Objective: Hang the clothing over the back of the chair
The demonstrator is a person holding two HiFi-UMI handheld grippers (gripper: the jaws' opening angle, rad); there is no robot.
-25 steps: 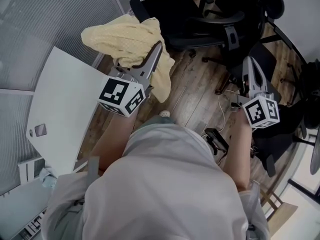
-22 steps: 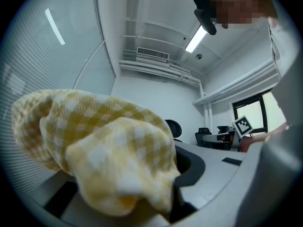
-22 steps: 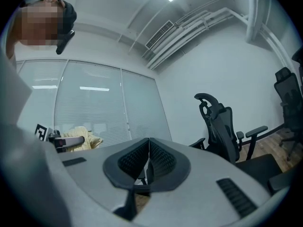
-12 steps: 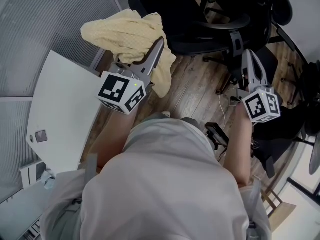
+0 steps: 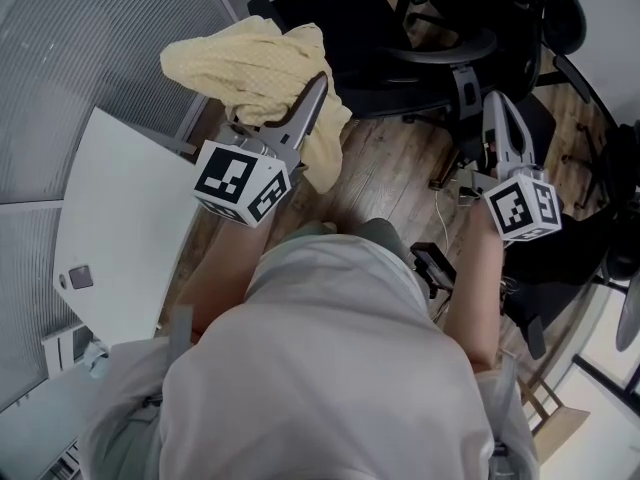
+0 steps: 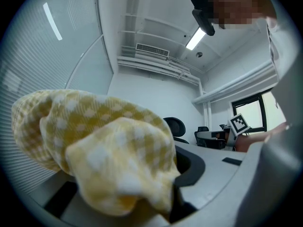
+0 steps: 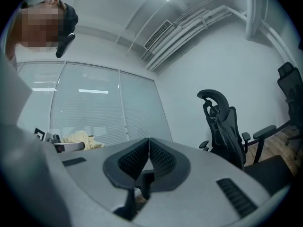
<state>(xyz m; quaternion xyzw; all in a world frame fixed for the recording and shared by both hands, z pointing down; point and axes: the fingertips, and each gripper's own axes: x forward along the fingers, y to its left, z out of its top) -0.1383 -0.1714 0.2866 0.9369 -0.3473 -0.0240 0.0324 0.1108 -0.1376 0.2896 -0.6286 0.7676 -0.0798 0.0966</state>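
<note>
In the head view, the left gripper (image 5: pixel 308 100) holds the yellow checked clothing (image 5: pixel 245 58) bunched above the wooden floor (image 5: pixel 390 178), near a black chair (image 5: pixel 340 18). The right gripper (image 5: pixel 498 108) is well apart from it. In the left gripper view, the jaws are clamped on the clothing, which hides their tips, so how deep the grip goes is unclear. In the right gripper view, the jaws are pressed together with nothing between them, and a high-backed chair (image 7: pixel 222 122) stands beyond.

Floor (image 5: pixel 385 180) strip at centre: bare, passable. Ahead: black chairs (image 5: pixel 345 18) packed close. Left: table (image 5: pixel 120 233), blinds wall (image 5: pixel 85 53) just behind.
</note>
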